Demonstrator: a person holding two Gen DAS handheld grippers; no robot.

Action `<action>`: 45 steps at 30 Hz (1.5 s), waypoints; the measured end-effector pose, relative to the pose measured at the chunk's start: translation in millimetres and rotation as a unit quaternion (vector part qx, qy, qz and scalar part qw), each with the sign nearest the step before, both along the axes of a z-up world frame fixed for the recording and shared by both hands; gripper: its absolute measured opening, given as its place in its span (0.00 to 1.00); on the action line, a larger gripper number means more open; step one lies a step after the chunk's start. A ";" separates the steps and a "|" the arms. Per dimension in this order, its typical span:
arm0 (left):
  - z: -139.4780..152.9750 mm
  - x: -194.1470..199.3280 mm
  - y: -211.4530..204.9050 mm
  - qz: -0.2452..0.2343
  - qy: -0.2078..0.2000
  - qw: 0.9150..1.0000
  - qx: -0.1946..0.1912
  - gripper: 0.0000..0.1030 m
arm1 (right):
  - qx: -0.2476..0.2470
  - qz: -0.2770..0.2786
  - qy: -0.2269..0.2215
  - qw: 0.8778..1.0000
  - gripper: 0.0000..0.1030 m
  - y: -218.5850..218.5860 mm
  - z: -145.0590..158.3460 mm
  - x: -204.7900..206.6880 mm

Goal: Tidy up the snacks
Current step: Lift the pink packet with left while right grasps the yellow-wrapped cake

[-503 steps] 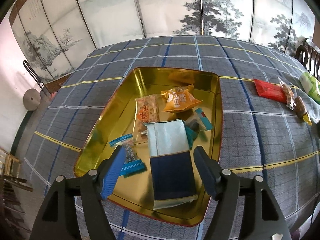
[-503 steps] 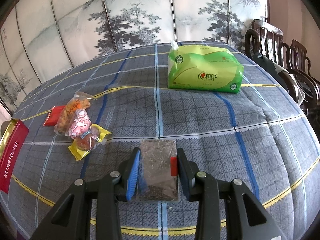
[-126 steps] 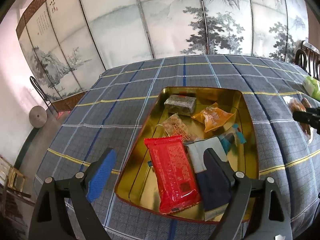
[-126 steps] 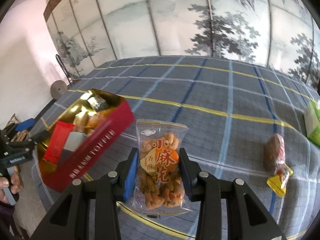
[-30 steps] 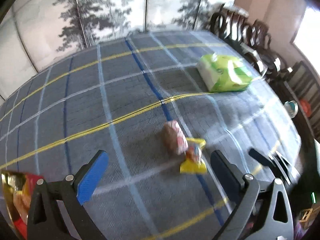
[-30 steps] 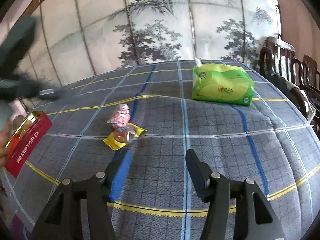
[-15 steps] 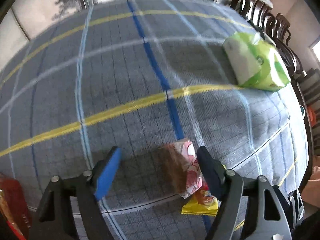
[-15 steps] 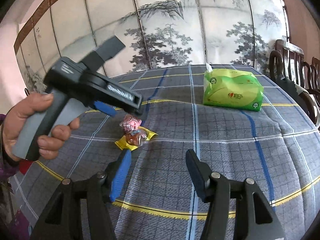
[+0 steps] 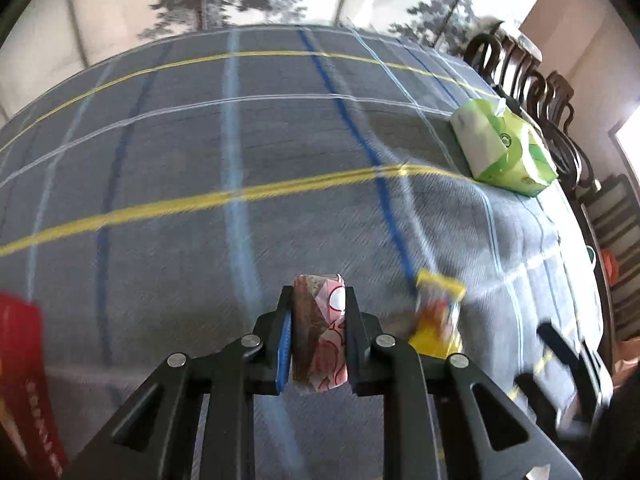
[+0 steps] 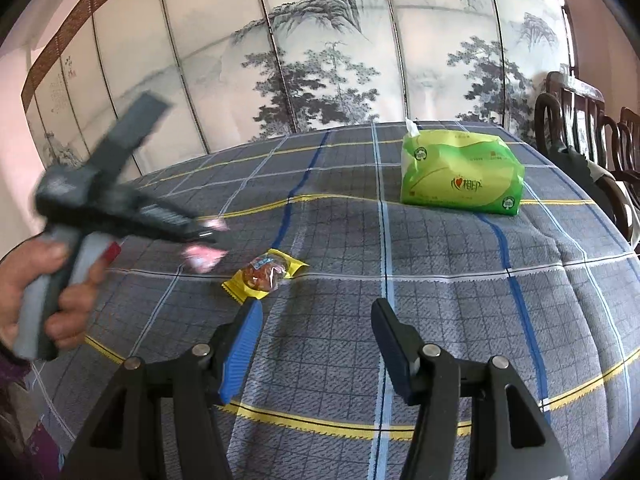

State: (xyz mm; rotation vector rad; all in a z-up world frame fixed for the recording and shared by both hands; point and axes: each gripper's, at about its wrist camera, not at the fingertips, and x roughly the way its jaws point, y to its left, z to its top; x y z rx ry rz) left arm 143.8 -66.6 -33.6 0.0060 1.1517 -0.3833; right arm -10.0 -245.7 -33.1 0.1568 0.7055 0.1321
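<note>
Tablecloth (image 10: 440, 280): grey, fine dark grid, crossed by yellow, deep blue, pale blue and white stripes.
Pink snack (image 9: 320, 332): pink-and-white wrapper with red swirls, brown contents showing on one side.
Yellow snack (image 10: 266, 273): yellow wrapper with clear window, orange-brown contents inside.
Tissue pack (image 10: 460, 172): bright green with paler green waves, small white round marks, red lettering, white tissue at top.
Tin (image 9: 24, 380): red wall with pale lettering, blurred.
Folding screen (image 10: 320, 60): off-white panels, grey-black ink pines and mountains, dark seams.
Left gripper (image 9: 318, 334): black frame, blue pad.
Right gripper (image 10: 316, 344): black frame, blue pads.
Chairs (image 9: 532, 92): dark brown wood.
</note>
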 end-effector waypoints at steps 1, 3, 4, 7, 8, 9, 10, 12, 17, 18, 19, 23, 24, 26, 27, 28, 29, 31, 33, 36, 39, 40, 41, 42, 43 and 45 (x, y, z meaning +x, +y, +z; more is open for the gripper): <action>2.7 -8.2 10.2 0.006 -0.003 1.000 -0.003 0.18 | -0.001 -0.001 0.002 1.000 0.56 0.3 -0.2 1.0; 6.3 -24.4 30.3 0.018 -0.005 1.000 -0.013 0.18 | -0.004 -0.004 0.011 1.000 0.56 1.3 -1.3 4.0; 8.6 -31.4 40.5 0.024 -0.007 1.000 -0.017 0.18 | -0.003 -0.006 0.020 1.000 0.56 1.8 -1.6 6.8; 14.1 -53.2 65.1 0.037 -0.011 0.999 -0.026 0.18 | 0.044 -0.002 0.033 0.999 0.56 2.7 4.8 14.8; 14.2 -59.0 66.0 0.038 -0.009 0.999 -0.029 0.18 | 0.051 -0.002 0.035 0.998 0.56 5.6 6.7 17.7; 14.4 -64.6 70.6 0.040 -0.006 0.999 -0.033 0.18 | 0.048 -0.003 0.040 0.998 0.56 12.3 9.5 23.0; 14.9 -70.5 76.4 0.042 -0.002 0.998 -0.038 0.18 | 0.042 0.001 0.045 0.998 0.56 20.8 11.2 29.3; 15.7 -77.9 83.7 0.043 0.001 0.998 -0.043 0.18 | 0.040 0.004 0.049 0.998 0.56 33.7 11.2 38.5; 19.5 -92.6 99.3 0.048 -0.002 0.998 -0.050 0.19 | 0.021 -0.013 0.074 0.997 0.56 59.7 2.8 61.7; 19.9 -93.7 99.4 0.048 -0.002 0.998 -0.050 0.19 | 0.024 -0.027 0.081 0.996 0.56 60.7 -0.4 65.6; 20.6 -94.5 99.9 0.047 -0.002 0.998 -0.052 0.19 | 0.026 -0.033 0.085 0.995 0.56 60.0 -2.1 66.9; 24.4 -99.5 102.4 0.044 -0.008 0.998 -0.054 0.19 | 0.016 -0.042 0.105 0.994 0.41 63.1 -14.5 75.3; 25.3 -100.7 103.2 0.043 -0.010 0.998 -0.054 0.19 | 0.004 -0.039 0.105 0.994 0.33 66.3 -15.6 76.2; 27.8 -103.8 104.3 0.041 -0.011 0.998 -0.057 0.19 | -0.010 -0.032 0.102 0.994 0.32 70.8 -16.1 76.6; 28.7 -105.2 104.5 0.040 -0.012 0.998 -0.056 0.19 | -0.016 -0.029 0.100 0.994 0.31 72.2 -16.2 75.6; 29.5 -107.1 105.3 0.039 -0.014 0.998 -0.055 0.19 | -0.017 -0.027 0.099 0.995 0.31 71.9 -15.8 75.2; 30.3 -108.7 106.4 0.039 -0.014 0.998 -0.055 0.19 | -0.015 -0.024 0.097 0.995 0.31 71.7 -14.9 74.4; 31.9 -112.7 109.1 0.040 -0.014 0.997 -0.058 0.19 | -0.003 -0.017 0.090 0.996 0.30 71.0 -12.0 71.6; 34.5 -117.2 112.0 0.041 -0.017 0.997 -0.057 0.19 | 0.018 -0.009 0.083 0.996 0.30 70.3 -6.8 66.2; 38.9 -125.2 116.3 0.040 -0.025 0.998 -0.050 0.19 | 0.016 0.007 0.070 0.997 0.30 81.8 -0.4 60.8; 42.5 -131.8 122.3 0.044 -0.028 0.997 -0.050 0.19 | 0.015 0.013 0.069 0.997 0.30 91.4 -1.1 61.6; 43.7 -133.7 123.8 0.045 -0.030 0.997 -0.048 0.19 | 0.014 0.013 0.067 0.998 0.30 93.5 -2.2 61.0; 45.2 -135.8 126.5 0.048 -0.033 0.997 -0.046 0.19 | 0.009 0.013 0.064 0.998 0.30 95.2 -3.6 60.1; 46.3 -137.2 128.1 0.050 -0.034 0.997 -0.046 0.19 | 0.000 0.012 0.063 0.998 0.30 97.5 -6.6 59.5; 47.6 -138.4 130.4 0.052 -0.036 0.997 -0.047 0.19 | -0.008 0.011 0.065 0.998 0.30 99.7 -8.1 58.9; 49.6 -140.6 134.7 0.057 -0.039 0.997 -0.045 0.19 | -0.015 0.014 0.055 0.998 0.30 103.2 -6.1 57.6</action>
